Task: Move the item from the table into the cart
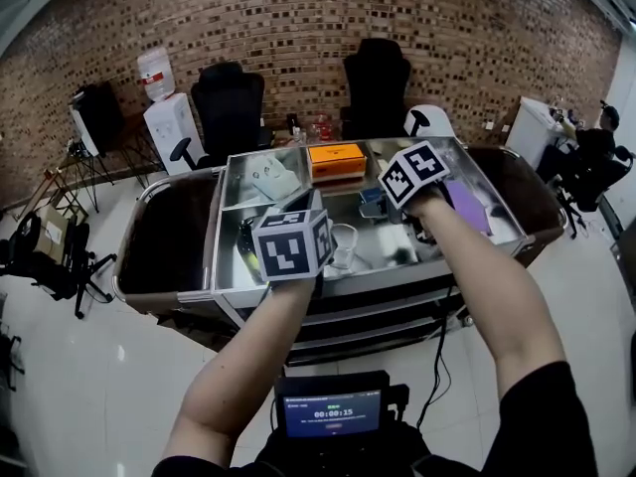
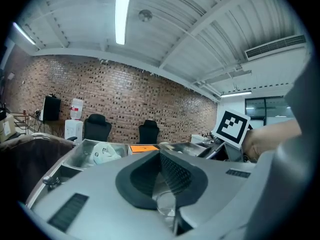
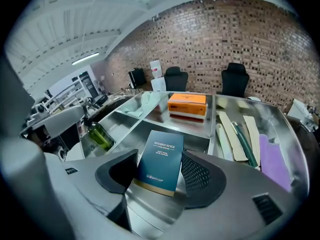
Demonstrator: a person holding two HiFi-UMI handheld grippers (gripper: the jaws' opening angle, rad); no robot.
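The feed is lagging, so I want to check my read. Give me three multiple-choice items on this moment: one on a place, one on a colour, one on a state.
1. Where is the orange box?
A. on a black chair
B. in a far steel compartment
C. on the floor

2. What colour is the small box in the right claw?
A. purple
B. orange
C. dark teal

3. The right claw is:
A. shut on that small box
B. open and empty
C. shut on nothing

Answers:
1 B, the head view shows it lying there.
2 C, the right gripper view shows that colour.
3 A, both pads press its edges.
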